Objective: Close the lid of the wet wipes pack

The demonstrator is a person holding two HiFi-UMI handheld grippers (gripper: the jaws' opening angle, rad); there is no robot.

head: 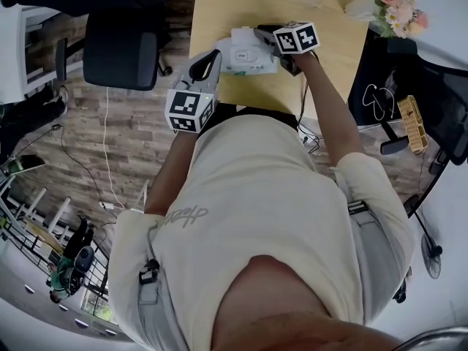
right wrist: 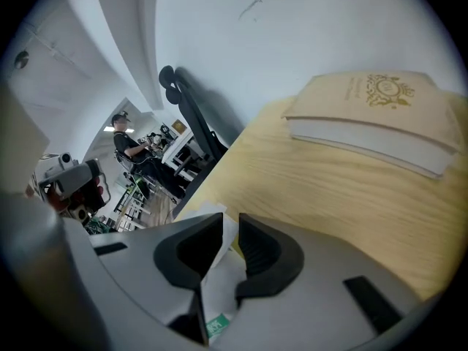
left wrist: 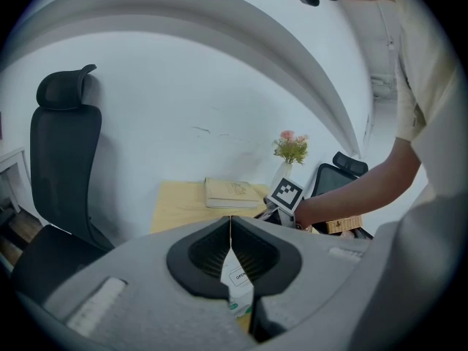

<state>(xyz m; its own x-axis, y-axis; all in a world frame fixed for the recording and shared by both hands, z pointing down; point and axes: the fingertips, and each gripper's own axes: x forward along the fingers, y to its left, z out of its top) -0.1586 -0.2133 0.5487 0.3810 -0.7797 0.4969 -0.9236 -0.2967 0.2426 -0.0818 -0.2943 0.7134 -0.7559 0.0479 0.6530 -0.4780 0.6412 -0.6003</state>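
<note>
The white wet wipes pack (head: 245,53) lies on the wooden table (head: 329,64), close to its near edge. An "OPEN" label shows on its top face (left wrist: 238,278), but I cannot tell how the lid stands. My left gripper (head: 214,55) is at the pack's left end, and in the left gripper view its jaws (left wrist: 230,221) meet with the pack's edge pinched below the tips. At the right end, my right gripper (head: 266,36) is shut on a white edge of the pack (right wrist: 219,269), which runs up between the jaws (right wrist: 228,221).
A cream book (right wrist: 380,115) lies farther back on the table, also visible in the left gripper view (left wrist: 232,193). A vase of flowers (head: 395,6) stands at the back right corner. A black office chair (head: 121,46) is to the table's left and a wooden box (head: 413,123) to its right.
</note>
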